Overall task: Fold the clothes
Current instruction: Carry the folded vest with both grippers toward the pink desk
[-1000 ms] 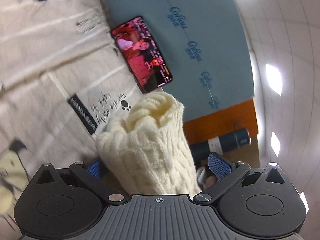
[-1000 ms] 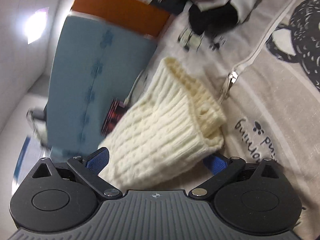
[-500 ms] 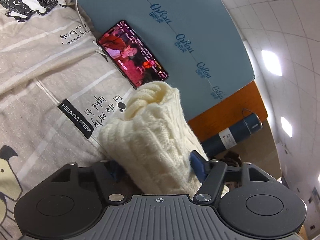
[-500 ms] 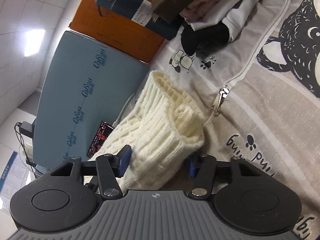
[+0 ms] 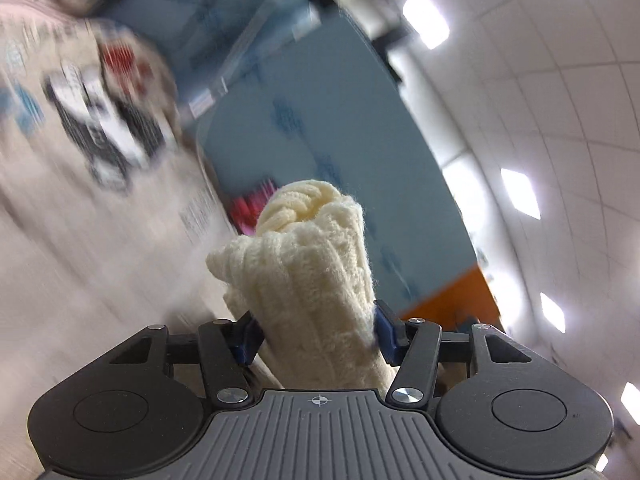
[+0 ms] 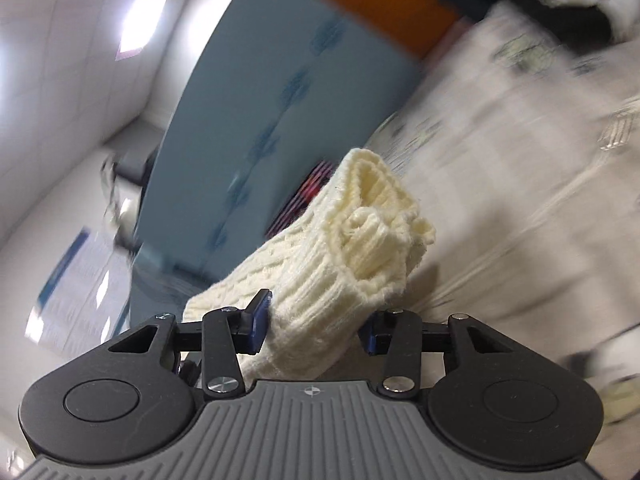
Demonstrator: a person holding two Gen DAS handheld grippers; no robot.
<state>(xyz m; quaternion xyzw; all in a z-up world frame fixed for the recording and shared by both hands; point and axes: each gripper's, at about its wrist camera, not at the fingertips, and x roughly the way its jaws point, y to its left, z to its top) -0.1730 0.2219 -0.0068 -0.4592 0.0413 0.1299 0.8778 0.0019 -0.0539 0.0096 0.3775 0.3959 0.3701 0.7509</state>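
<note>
Clamped between the jaws of both the left gripper [image 5: 316,336] and right gripper [image 6: 314,322], cream cable-knit sweater [image 5: 308,280], bunched, long axis running straight ahead, raised above the printed beige bedcover [image 6: 520,184].

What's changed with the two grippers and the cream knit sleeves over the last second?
Both grippers closed: a second ago the left gripper and right gripper stood open around the cream cable-knit sleeve cuffs; now each clamps its cuff. Both views now blur with motion. The patterned beige bedcover stays underneath.
</note>
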